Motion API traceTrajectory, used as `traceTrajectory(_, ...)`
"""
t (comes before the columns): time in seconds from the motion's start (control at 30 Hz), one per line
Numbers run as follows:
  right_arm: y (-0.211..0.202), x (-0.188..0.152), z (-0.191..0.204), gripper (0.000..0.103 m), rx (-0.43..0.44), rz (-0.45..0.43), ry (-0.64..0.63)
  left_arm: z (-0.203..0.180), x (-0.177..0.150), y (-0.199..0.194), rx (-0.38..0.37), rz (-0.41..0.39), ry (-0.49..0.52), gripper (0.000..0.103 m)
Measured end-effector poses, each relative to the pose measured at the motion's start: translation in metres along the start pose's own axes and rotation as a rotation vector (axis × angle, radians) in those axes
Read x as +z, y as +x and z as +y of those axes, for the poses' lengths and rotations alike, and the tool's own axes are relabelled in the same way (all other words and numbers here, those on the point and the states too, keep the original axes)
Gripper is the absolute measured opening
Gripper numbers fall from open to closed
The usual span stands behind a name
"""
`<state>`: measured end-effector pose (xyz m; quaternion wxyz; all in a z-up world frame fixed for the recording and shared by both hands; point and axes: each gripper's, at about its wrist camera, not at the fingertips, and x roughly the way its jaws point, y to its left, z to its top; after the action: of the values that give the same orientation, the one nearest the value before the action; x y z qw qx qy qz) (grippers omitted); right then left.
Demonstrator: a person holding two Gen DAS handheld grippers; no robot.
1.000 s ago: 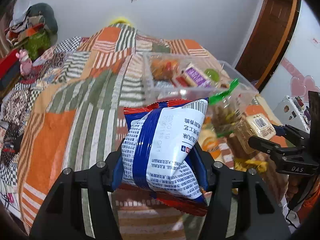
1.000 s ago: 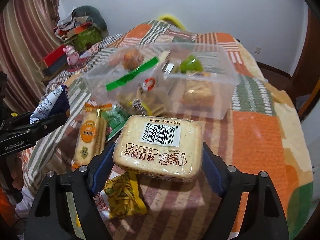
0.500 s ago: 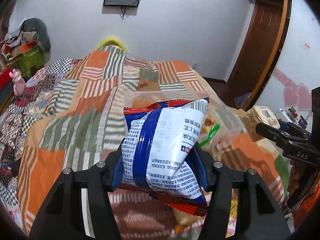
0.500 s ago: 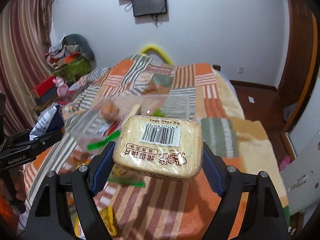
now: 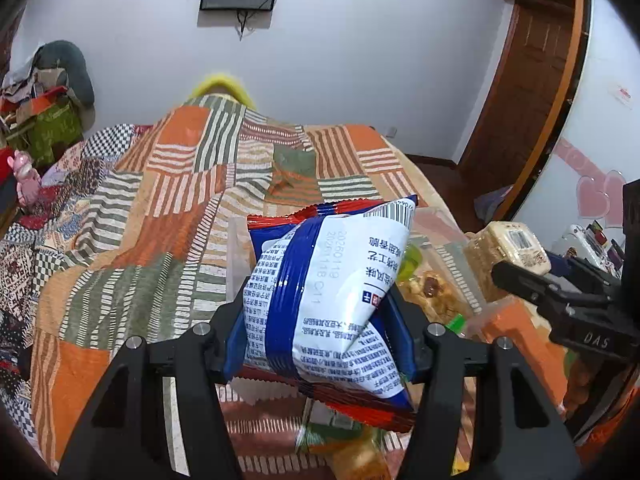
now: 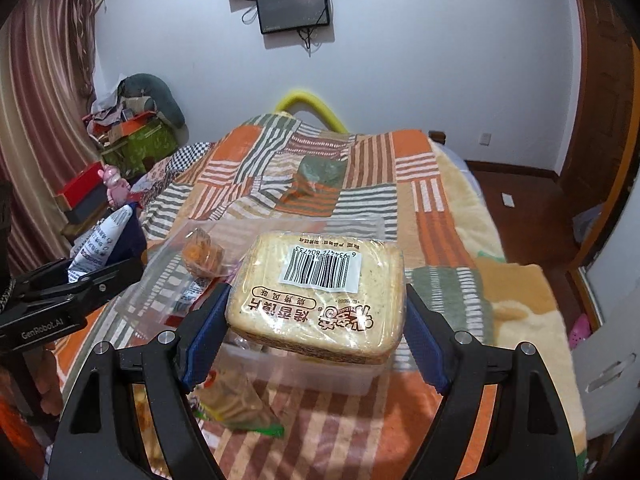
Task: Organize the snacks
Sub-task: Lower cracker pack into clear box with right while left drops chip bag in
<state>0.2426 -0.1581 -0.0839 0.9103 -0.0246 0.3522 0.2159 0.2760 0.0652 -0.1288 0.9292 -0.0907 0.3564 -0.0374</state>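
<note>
My left gripper (image 5: 316, 332) is shut on a blue, white and red snack bag (image 5: 324, 296) and holds it above the bed. My right gripper (image 6: 316, 320) is shut on a beige wrapped pack of toasted bread slices (image 6: 320, 300) with a barcode label. Both are held over a clear plastic box (image 6: 304, 368) that holds several snacks. The box also shows in the left wrist view (image 5: 452, 256), behind the bag. The right gripper with its pack (image 5: 508, 248) shows at the right of the left wrist view. The left gripper (image 6: 80, 284) shows at the left of the right wrist view.
The box stands on a bed with a striped patchwork quilt (image 5: 160, 216). Loose snack packs (image 6: 236, 404) lie on the quilt in front of the box. Piled clutter (image 6: 132, 124) stands at the far left, a wooden door (image 5: 532, 92) at the right.
Both grippers rose with their snacks and tilted up, so the box dropped lower in both views. Both grips stayed shut.
</note>
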Motion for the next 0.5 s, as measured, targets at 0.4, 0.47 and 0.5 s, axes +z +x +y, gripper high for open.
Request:
traceTrajectory(0.4,0.042,-0.002,0.007,0.079,0.024,0.099,-0.036,-0.001,0.004,0.035,0.024,0.040,0.019,0.059)
traceTrajectory(0.47,0.045,-0.002,0.006,0.079,0.036,0.111,-0.035,-0.003,0.004,0.037,0.036,0.040,0.027,0.059)
traceTrajectory(0.5,0.045,-0.002,0.004,0.080,0.039,0.113,-0.028,-0.003,0.004,0.038,0.038,0.042,0.030,0.060)
